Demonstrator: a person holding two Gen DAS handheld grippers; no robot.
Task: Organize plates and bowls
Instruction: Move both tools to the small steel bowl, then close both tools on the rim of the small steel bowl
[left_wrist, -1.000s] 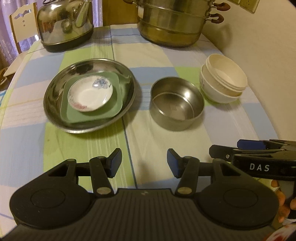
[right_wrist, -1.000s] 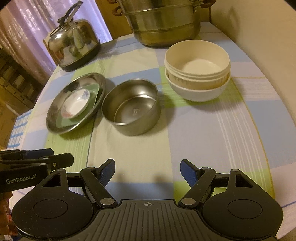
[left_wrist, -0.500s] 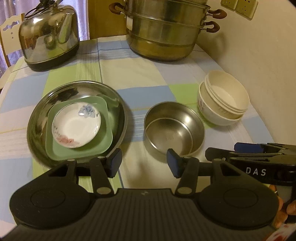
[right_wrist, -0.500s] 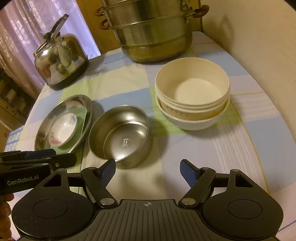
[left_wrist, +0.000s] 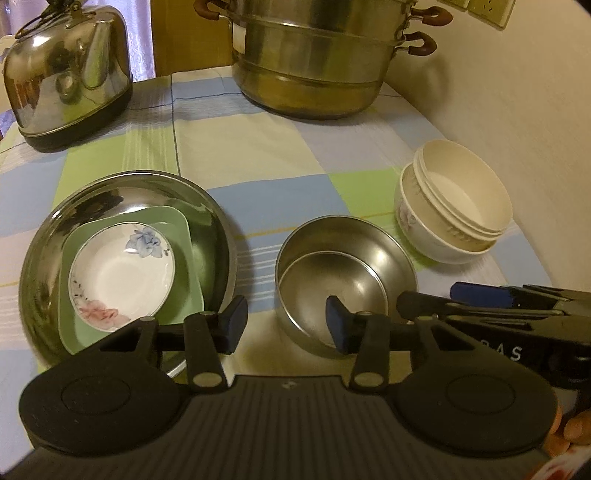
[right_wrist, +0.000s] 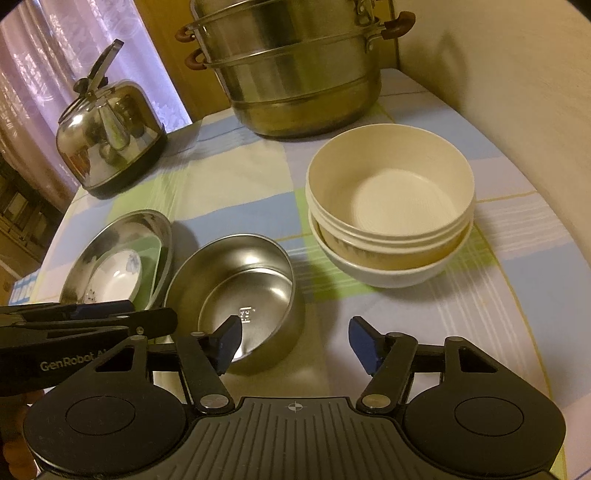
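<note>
**Both grippers hover at the near side of the steel bowl, jaws closing on nothing**

The checked tablecloth (left_wrist: 258, 155) covers the whole table, and every place below is given from the steel bowl (left_wrist: 345, 280) at its middle.

Behind the steel bowl, at the far edge of the cloth, stands the tiered steamer pot (left_wrist: 314, 62), the biggest piece here. Far back and to the left of the bowl sits the shiny kettle (left_wrist: 70, 81) on its dark base.

Just left of the bowl, close to its wall though I cannot tell whether they touch, lies the wide steel basin (left_wrist: 122, 192). Inside it rests a green square plate (left_wrist: 184, 236), and on that plate a small white saucer (left_wrist: 122, 269) with a blue and a pink flower.

To the right of the bowl and a little behind it, apart from it, sits the stack of cream bowls (right_wrist: 391, 210): ribbed cream ones nested in a white outer bowl.

The left gripper (left_wrist: 282, 325) hangs over the bowl's near-left rim, one pad above the gap toward the basin, the other above the bowl's inside. Its jaws are fairly narrow and closing, gripping nothing.

The right gripper (right_wrist: 299, 345) hangs at the bowl's near-right side, its left pad over the rim, its right pad over bare cloth. Its jaws stand wider, also closing, with nothing held.
</note>
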